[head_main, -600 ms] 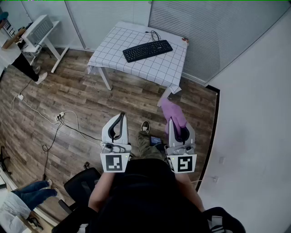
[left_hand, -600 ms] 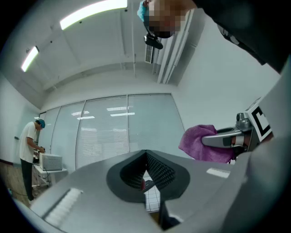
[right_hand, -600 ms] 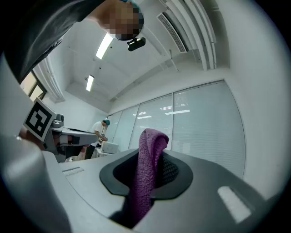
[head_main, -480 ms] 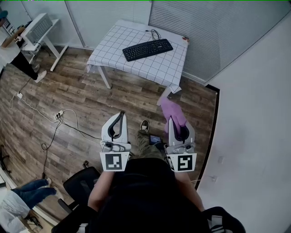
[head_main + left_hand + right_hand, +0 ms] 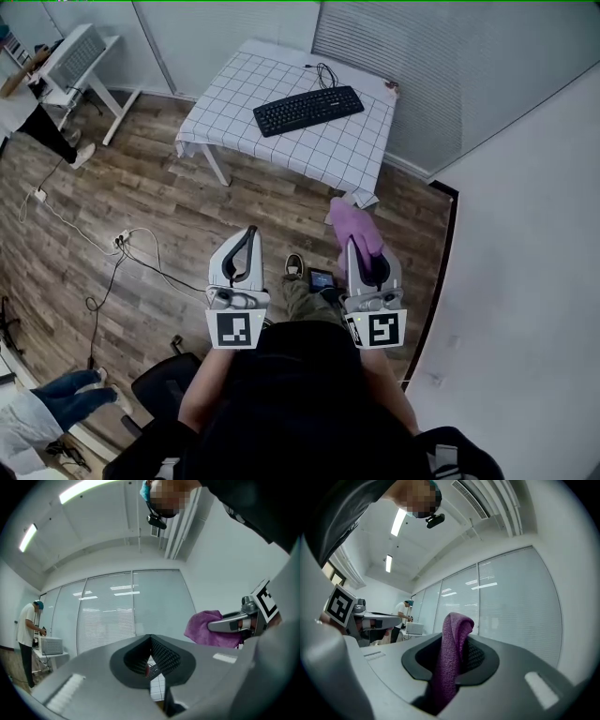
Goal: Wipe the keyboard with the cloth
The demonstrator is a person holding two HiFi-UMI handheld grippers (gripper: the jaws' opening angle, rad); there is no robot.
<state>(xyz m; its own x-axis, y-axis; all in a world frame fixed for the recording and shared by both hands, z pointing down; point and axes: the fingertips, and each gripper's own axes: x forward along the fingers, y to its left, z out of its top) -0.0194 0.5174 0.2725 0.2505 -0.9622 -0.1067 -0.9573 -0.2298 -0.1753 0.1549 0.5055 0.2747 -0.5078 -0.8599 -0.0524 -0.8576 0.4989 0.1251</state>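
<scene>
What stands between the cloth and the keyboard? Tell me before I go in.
Nothing visible. The cloth, clamped in the right tongs, is held over open wooden floor short of the table. The keyboard lies on the tabletop with nothing on it or in front of it.

A table point(image 5: 323, 145) is standing on the wood-plank floor point(image 5: 234, 211), wearing a white checked cover point(image 5: 225, 103) that is hanging over its edges. A black keyboard point(image 5: 307, 110) is lying at a slant on the far half of it, its black cable point(image 5: 323, 73) coiling just behind. On the floor, well apart to the left, a white power strip point(image 5: 123, 241) and loose cords point(image 5: 155, 268) are trailing.
</scene>
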